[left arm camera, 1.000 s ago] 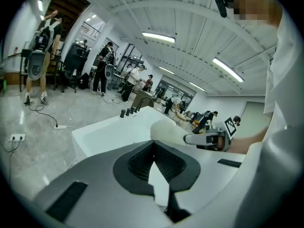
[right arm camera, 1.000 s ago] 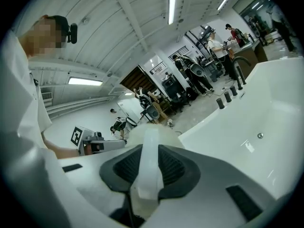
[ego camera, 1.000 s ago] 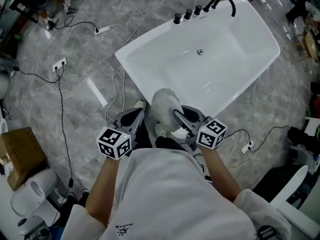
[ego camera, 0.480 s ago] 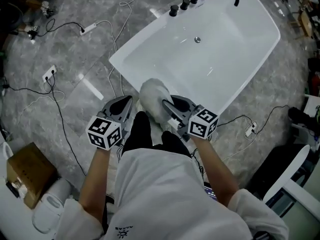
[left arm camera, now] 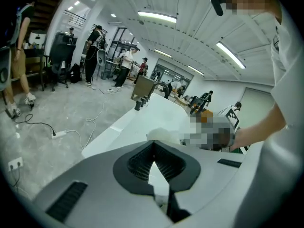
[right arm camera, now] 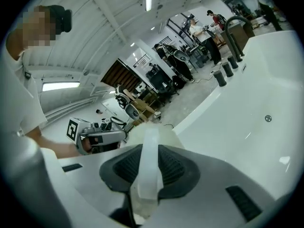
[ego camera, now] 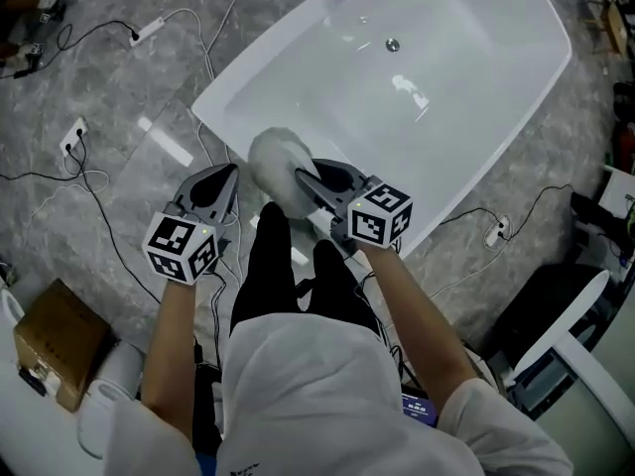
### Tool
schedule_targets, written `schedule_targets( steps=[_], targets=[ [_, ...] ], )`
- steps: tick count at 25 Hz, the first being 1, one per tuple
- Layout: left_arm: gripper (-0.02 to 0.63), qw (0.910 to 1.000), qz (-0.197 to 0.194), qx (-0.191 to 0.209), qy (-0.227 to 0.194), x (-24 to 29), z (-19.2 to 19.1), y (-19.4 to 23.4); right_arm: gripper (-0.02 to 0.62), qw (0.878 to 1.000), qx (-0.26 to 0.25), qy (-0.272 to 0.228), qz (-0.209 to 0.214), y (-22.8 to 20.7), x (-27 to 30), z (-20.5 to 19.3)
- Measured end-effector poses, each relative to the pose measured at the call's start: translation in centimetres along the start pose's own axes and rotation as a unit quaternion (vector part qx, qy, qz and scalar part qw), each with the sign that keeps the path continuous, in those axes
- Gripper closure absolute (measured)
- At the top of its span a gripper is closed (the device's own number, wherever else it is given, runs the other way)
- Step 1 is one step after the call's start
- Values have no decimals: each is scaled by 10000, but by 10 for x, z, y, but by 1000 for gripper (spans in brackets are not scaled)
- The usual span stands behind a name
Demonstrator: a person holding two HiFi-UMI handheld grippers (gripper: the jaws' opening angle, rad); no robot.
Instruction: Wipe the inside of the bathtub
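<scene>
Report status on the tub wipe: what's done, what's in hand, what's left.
Done: the right tool is clamped on the pale handle of a fluffy white duster.
In hand: the duster is held at the near rim of the bathtub, not yet down on the basin floor.
Left: seemingly the whole inside, as no wipe marks show on it. The left tool is shut, empty, beside the tub.
</scene>
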State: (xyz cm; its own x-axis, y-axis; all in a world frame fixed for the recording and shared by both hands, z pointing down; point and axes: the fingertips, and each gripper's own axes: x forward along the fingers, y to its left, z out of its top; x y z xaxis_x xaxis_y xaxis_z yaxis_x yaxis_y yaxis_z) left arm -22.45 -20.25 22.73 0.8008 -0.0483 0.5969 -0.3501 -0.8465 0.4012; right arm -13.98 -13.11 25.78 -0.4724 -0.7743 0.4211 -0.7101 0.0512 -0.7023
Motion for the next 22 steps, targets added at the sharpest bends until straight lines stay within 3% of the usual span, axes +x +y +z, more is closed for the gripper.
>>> schedule_targets(
  steps=[12,22],
  targets=[
    [594,9992,255,-304,-3,56,-29,73,494,9976,638,272,-63,-83,94,-33],
    [594,9990,241,-383,5,88,-55,93,494,9960,843,287,19,-121,137,-49]
  ],
)
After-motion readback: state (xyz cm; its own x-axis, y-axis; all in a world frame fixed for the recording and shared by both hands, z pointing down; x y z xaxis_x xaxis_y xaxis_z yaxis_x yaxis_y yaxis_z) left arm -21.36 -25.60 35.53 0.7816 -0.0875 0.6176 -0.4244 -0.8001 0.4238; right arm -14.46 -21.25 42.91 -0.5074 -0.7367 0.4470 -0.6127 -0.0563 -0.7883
